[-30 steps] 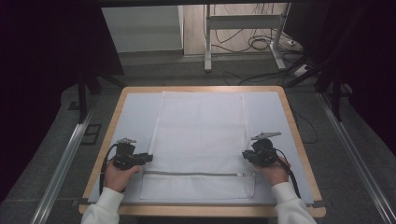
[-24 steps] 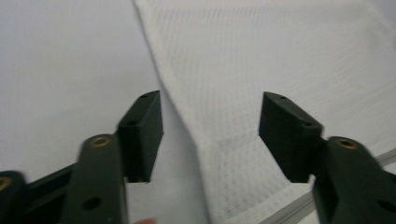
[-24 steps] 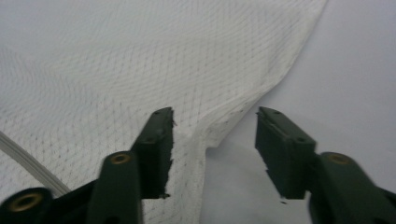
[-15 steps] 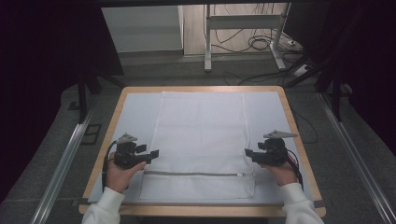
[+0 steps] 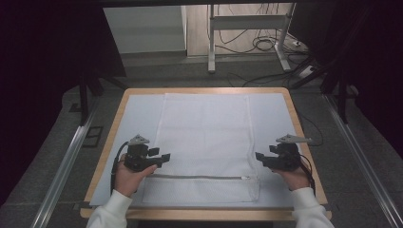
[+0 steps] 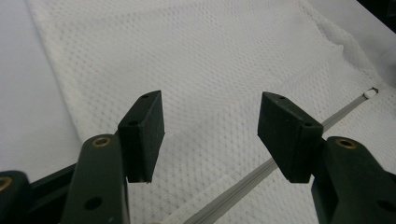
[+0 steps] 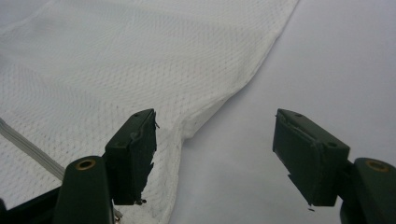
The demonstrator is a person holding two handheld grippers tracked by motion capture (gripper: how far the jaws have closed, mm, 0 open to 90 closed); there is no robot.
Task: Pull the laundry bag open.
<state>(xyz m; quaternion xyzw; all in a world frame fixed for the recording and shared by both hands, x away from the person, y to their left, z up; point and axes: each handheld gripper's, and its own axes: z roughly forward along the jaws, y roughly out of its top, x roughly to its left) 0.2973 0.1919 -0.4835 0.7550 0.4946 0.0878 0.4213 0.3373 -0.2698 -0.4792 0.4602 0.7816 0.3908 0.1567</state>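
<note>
A: The white mesh laundry bag (image 5: pixel 205 142) lies flat down the middle of the pale mat (image 5: pixel 138 118), its grey zipper (image 5: pixel 199 177) running left to right near the near edge.

B: And the grippers?

A: The left gripper (image 5: pixel 164 158) hangs over the bag's left edge, the right gripper (image 5: pixel 259 157) just off its right edge. Both have just been opening; the jaws stand apart with nothing between them, and mesh shows below the gap in the left gripper view (image 6: pixel 205 126).

B: So the step?

A: I'd judge a release after laying the bag out. A next move, likely a fold, calls for a fresh pinch on corners or side edges.

B: Room?

A: Bare mat either side of the bag, narrower on the right before the table's wooden rim (image 5: pixel 304 137). The far half lies open.
</note>
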